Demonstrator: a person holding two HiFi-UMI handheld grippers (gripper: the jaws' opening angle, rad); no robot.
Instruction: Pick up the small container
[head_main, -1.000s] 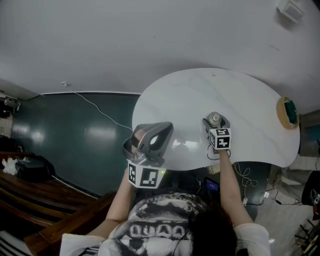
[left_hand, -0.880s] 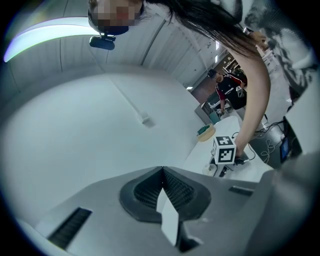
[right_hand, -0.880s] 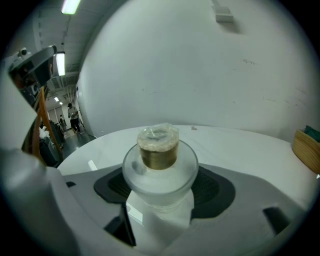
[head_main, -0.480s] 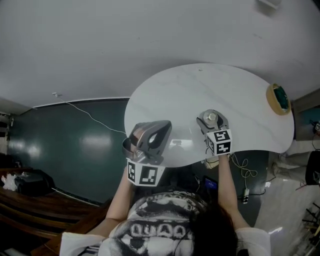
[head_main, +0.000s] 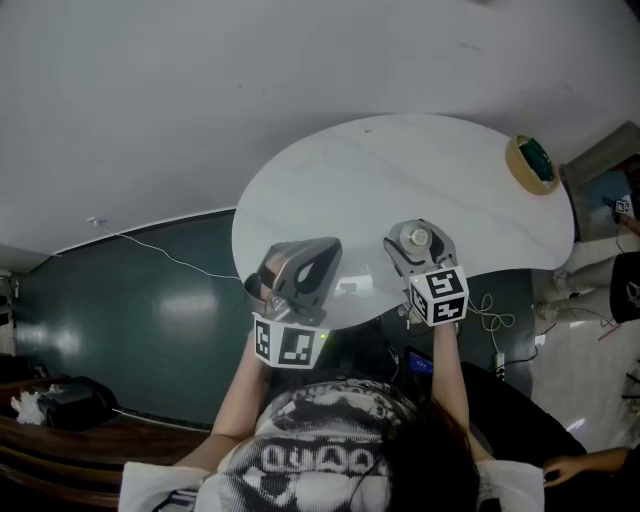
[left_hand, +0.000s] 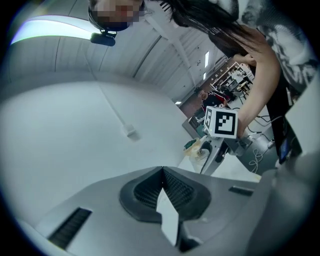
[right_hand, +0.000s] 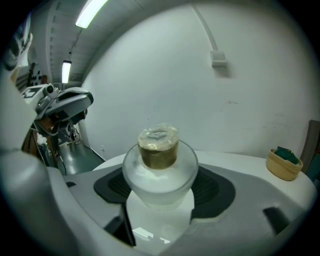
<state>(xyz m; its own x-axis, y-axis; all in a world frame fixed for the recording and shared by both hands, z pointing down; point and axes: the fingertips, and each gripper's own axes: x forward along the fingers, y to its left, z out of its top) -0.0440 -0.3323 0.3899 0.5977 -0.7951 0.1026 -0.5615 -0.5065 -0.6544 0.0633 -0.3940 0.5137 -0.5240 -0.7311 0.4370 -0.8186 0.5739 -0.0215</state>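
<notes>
Obs.: small container (right_hand: 160, 167) is a frosted, rounded glass jar, upright, closed by a brownish-gold stopper with a pale top; the wall is too cloudy to show its contents. It sits squarely between the two jaws of the right gripper (right_hand: 160, 189), the dark pads pressing its body from either side, so that gripper is pinching the jar. From above, jar and gripper are over the near part of the white table (head_main: 400, 170), close to its front edge; whether the jar's base touches the top or hangs just clear of it I cannot tell. Second container: a straw-coloured woven basket (head_main: 512, 166) at the table's far right rim, well apart from the jar, with something dark green (head_main: 538, 158) lying in it; what the green thing is cannot be made out. Left gripper (left_hand: 162, 174): jaws pressed together, pads meeting at the tip, nothing between them. It is held at the table's near edge, on the left of the right gripper and apart from the jar
</notes>
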